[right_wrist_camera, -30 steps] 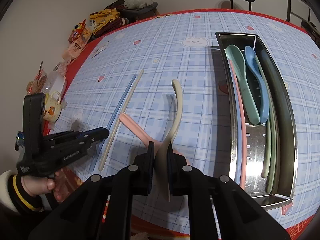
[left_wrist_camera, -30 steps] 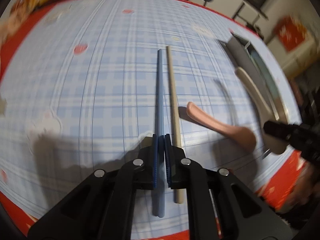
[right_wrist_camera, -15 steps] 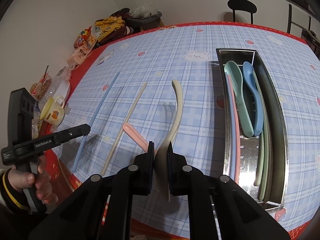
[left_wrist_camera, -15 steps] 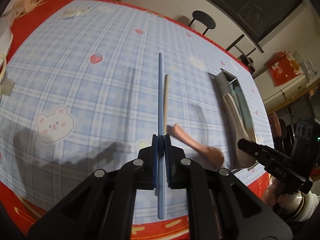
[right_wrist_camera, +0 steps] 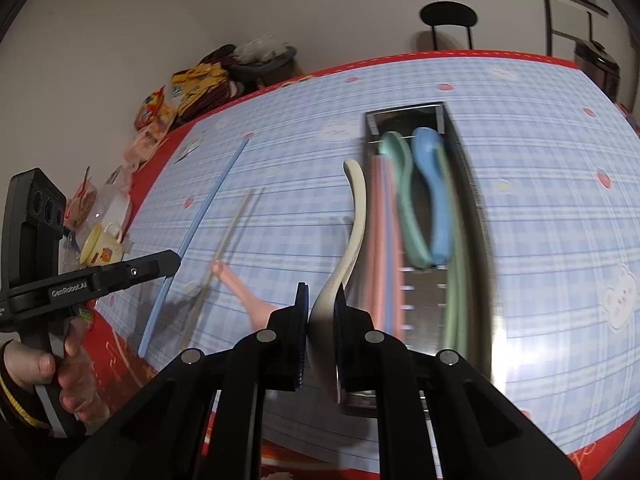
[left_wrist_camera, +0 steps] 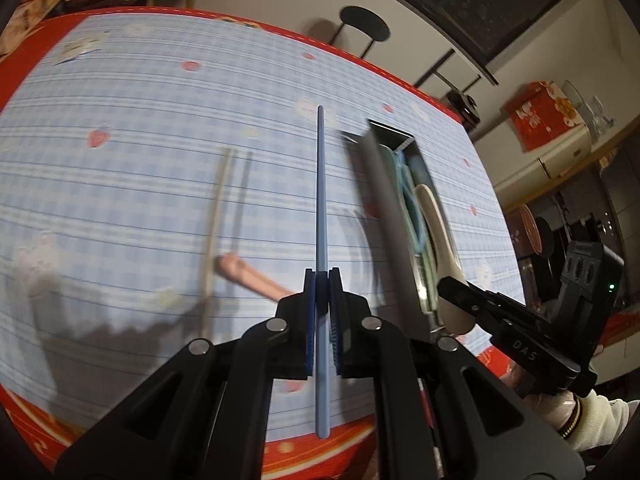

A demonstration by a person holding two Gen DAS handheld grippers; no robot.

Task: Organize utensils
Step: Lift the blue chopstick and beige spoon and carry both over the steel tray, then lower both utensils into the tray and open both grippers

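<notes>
Plain pale wall [right_wrist_camera: 168, 20]; black round-seated chair [right_wrist_camera: 449, 16] behind the table.

Black grippers [left_wrist_camera: 323, 312], blue-lined jaws, silver screws; cream sleeve [left_wrist_camera: 596, 420], striped cuff.

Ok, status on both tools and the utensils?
Left tool shut on blue chopstick. Right tool shut on cream spoon, near metal tray. Pink spoon, beige chopstick on table.
</notes>
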